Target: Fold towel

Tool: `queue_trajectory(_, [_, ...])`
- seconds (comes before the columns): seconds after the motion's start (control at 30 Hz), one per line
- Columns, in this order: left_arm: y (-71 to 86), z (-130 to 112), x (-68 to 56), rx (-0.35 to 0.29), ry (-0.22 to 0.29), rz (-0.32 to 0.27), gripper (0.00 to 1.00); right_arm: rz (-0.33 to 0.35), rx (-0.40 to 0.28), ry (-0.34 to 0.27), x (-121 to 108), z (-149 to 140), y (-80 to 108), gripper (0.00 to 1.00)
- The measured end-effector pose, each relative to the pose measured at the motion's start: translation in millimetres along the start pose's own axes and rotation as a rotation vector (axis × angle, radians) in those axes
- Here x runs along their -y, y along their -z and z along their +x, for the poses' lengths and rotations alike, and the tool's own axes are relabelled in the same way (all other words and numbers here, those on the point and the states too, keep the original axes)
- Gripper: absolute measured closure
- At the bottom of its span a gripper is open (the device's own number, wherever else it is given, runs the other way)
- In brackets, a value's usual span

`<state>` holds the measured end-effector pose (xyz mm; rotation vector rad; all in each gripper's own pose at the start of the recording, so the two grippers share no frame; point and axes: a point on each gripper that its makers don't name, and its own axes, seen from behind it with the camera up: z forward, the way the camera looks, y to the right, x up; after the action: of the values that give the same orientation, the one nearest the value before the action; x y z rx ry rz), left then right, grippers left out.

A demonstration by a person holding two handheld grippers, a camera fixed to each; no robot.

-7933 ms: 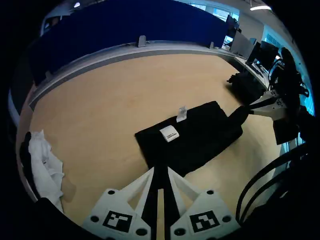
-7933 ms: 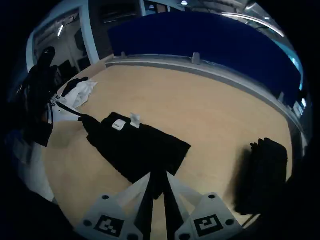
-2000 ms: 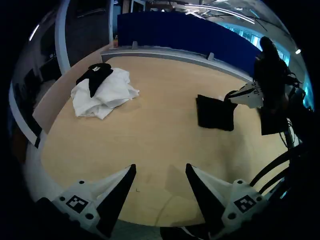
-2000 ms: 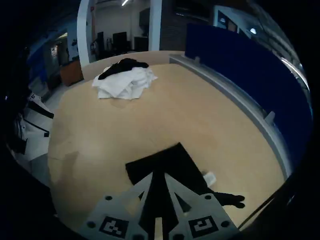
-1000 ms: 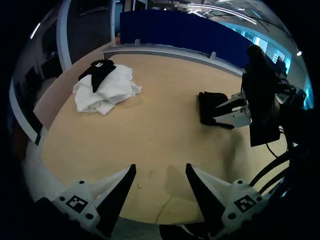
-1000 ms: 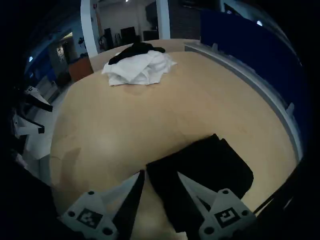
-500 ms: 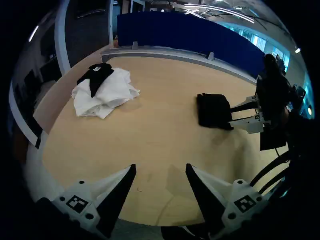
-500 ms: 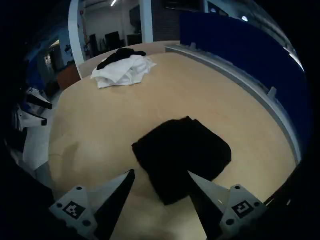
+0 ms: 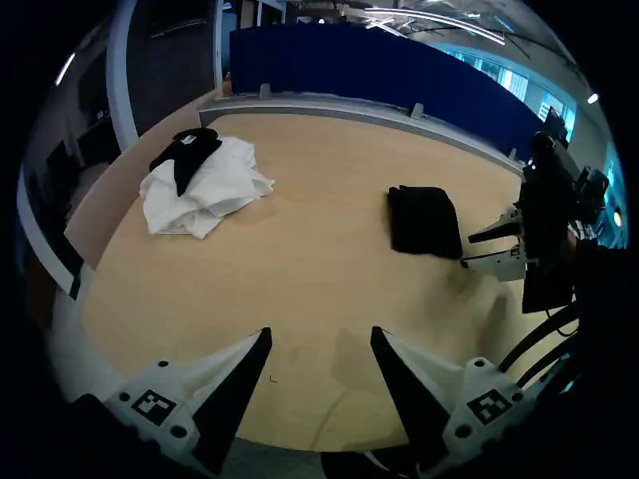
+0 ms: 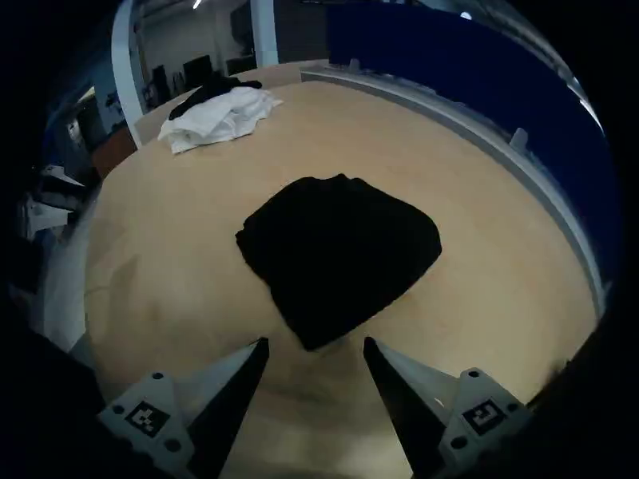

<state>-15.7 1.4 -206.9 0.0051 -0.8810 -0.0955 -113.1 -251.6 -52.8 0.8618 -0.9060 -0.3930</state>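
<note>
left gripper point(image 9: 319, 331): jaws wide apart, holding nothing; hangs over the near edge of the light wooden table point(image 9: 319, 263).
right gripper point(image 10: 315, 341): jaws wide apart, empty; the near corner of the folded black towel point(image 10: 339, 243) sits in the gap between its tips, neither finger pressing on it.
towel position: flat on the table, compact rounded rectangle, well apart from the left gripper.
crumpled white cloth pile point(image 9: 204, 188): far left of the table in the left gripper view, black garment point(image 9: 188, 152) on top.
blue partition point(image 9: 359, 64): along the table's far edge.
</note>
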Motion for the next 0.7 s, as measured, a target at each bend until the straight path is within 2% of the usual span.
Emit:
queue_trajectory(0.1, [0.9, 0.9, -0.4, 0.000, 0.002, 0.000, 0.08, 0.000, 0.003, -0.012, 0.2, -1.3, -3.9, 0.13])
queue_trajectory(0.37, [1.3, 1.8, 0.9, -0.001, 0.005, 0.002, 0.08, -0.009, 0.022, -0.039, -1.2, -6.8, -14.6, 0.44])
queue_trajectory(0.57, [-1.6, 0.4, 1.5, 0.000, 0.007, 0.001, 0.08, -0.007, 0.012, -0.075, -1.2, -3.7, -17.5, 0.71])
queue_trajectory(0.7, [-3.8, -1.4, 1.4, 0.001, 0.006, 0.000, 0.08, -0.007, 0.007, -0.080, -2.9, -3.2, -18.5, 0.80])
